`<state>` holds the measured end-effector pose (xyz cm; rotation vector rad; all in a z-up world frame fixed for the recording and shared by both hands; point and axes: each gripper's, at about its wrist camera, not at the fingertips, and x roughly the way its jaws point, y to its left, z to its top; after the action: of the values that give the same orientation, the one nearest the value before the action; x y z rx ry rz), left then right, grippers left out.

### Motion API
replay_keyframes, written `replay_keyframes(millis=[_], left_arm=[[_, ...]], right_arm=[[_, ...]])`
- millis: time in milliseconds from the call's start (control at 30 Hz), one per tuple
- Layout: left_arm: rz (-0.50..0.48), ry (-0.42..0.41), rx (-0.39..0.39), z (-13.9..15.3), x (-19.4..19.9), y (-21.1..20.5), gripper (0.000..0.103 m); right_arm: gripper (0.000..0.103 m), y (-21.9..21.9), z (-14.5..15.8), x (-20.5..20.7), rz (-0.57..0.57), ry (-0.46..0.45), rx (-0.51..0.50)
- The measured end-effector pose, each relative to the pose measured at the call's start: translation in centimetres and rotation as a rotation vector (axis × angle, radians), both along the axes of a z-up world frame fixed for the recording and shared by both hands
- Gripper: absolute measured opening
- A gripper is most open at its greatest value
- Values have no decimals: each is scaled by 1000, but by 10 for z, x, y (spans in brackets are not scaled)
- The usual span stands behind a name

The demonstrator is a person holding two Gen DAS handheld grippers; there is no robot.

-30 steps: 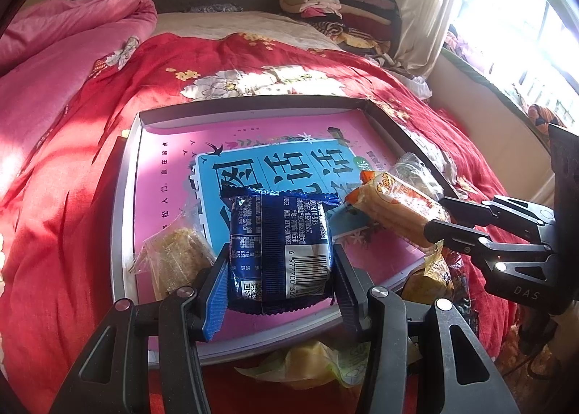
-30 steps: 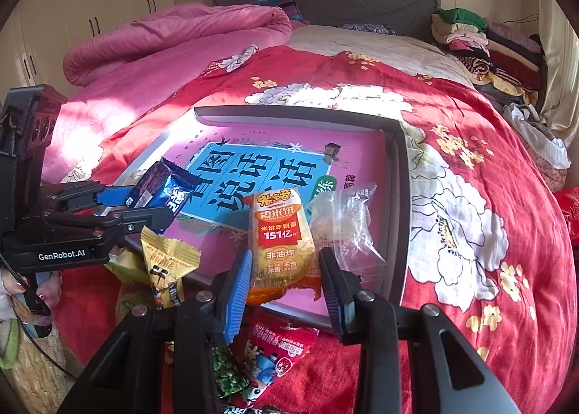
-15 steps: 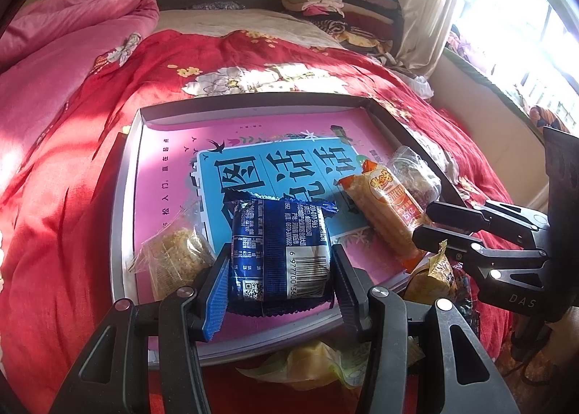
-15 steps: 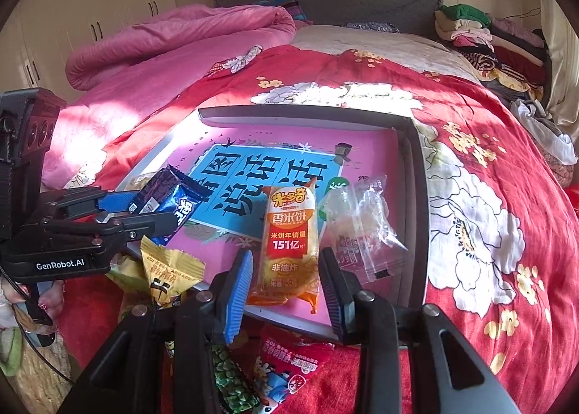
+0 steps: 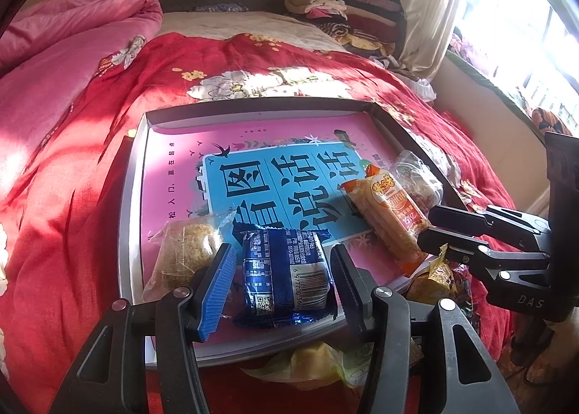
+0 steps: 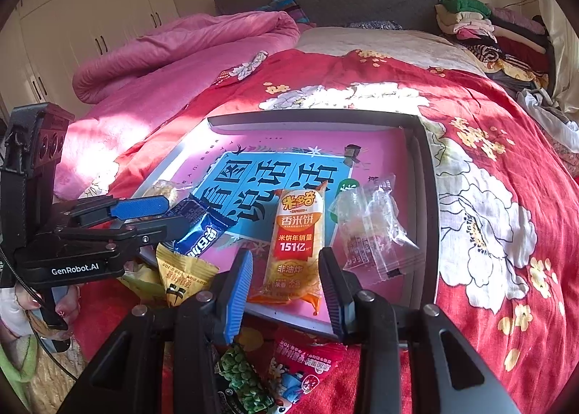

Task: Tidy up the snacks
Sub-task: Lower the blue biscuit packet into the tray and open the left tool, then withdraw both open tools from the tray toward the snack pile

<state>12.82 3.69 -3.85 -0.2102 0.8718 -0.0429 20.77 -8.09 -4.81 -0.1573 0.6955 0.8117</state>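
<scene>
a shallow grey-rimmed tray (image 5: 134,197) with a pink and blue printed liner sits on the red floral bedspread (image 5: 72,168), and it serves as the collecting place for the snacks. four packets lie in it: a clear-wrapped crumbly beige cake (image 5: 184,251) at the near left, a dark blue foil packet (image 5: 286,276) beside it, a long orange rice-cracker pack (image 6: 296,244) toward the right, and a crinkled transparent packet (image 6: 369,222) just beyond that, near the right rim.

the left gripper (image 5: 282,280) straddles the blue packet with its jaws opening; a gap shows on both sides, so the pads are not pressing it and the packet rests on the tray floor. the right gripper (image 6: 284,280) brackets the lower end of the orange pack with fairly narrow jaws; whether the pads press on it i cannot tell, and the pack appears to lie flat on the liner.

by my reading the job is roughly half done. still outside the tray, on the bedspread along its near edge, are a yellow foil sachet (image 6: 184,276), a green pea bag (image 6: 242,381), a red cartoon-printed bag (image 6: 304,367) and a pale yellow-green wrapper (image 5: 318,367). these look like the remaining pieces to bring in.
</scene>
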Motion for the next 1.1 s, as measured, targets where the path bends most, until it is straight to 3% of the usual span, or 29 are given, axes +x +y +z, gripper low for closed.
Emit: replay_keyframes(millis=[233,567,667,1100], left_arm=[[19,-20,-3,6,-2,4,64],[62,-40,-15,14,-5,16,75],[69,-51,-25,17,-7,18,75],[91,-108,-49,36,-18,28,77]], right_arm=[[38,-2,5,-3,2,-19,27],[48,-18,21,-4,-52,-69,97],[53,-25,28,-4,-71,-88,127],[57,-32,32,-6,-82,-83,150]])
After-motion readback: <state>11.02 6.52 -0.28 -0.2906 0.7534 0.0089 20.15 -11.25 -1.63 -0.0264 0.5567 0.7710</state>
